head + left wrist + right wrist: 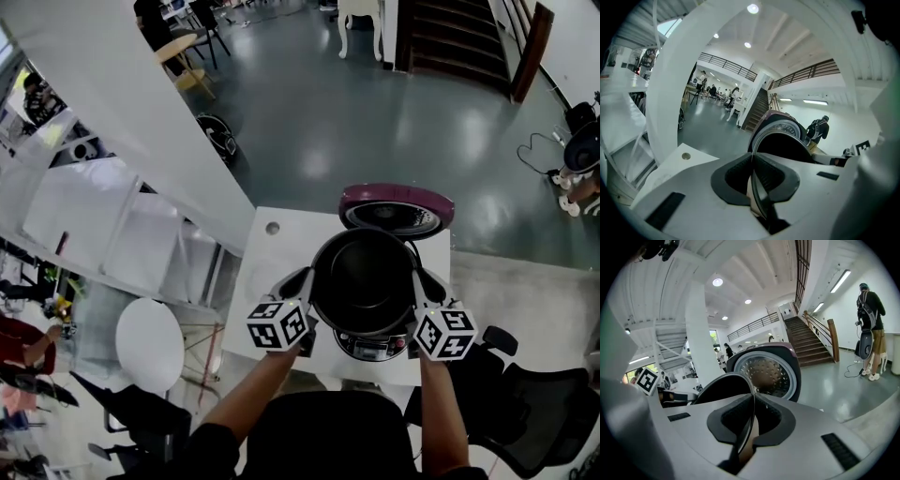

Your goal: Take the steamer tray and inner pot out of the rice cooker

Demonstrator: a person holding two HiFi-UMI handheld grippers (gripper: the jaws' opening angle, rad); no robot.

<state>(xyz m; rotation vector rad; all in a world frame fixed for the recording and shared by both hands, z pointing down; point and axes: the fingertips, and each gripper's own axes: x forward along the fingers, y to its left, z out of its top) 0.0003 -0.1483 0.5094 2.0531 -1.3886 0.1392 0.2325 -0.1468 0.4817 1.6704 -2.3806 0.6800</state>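
The black inner pot (364, 281) hangs just above the rice cooker (372, 346), whose purple lid (396, 208) stands open behind it. My left gripper (309, 278) is shut on the pot's left rim and my right gripper (419, 281) on its right rim. In the left gripper view, the thin rim (754, 187) is pinched between the dark pads of the left gripper (752, 161), with the pot's dark inside (780, 143) beyond. In the right gripper view, the right gripper (753, 401) clamps the rim the same way, in front of the pot (724, 387) and the perforated inner lid (768, 373).
The cooker stands on a small white table (272, 272) with a hole near its far left corner. A black office chair (534, 412) is at the right, and a white round stool (150, 342) and shelving are at the left. A person with a backpack (869, 310) stands near the stairs.
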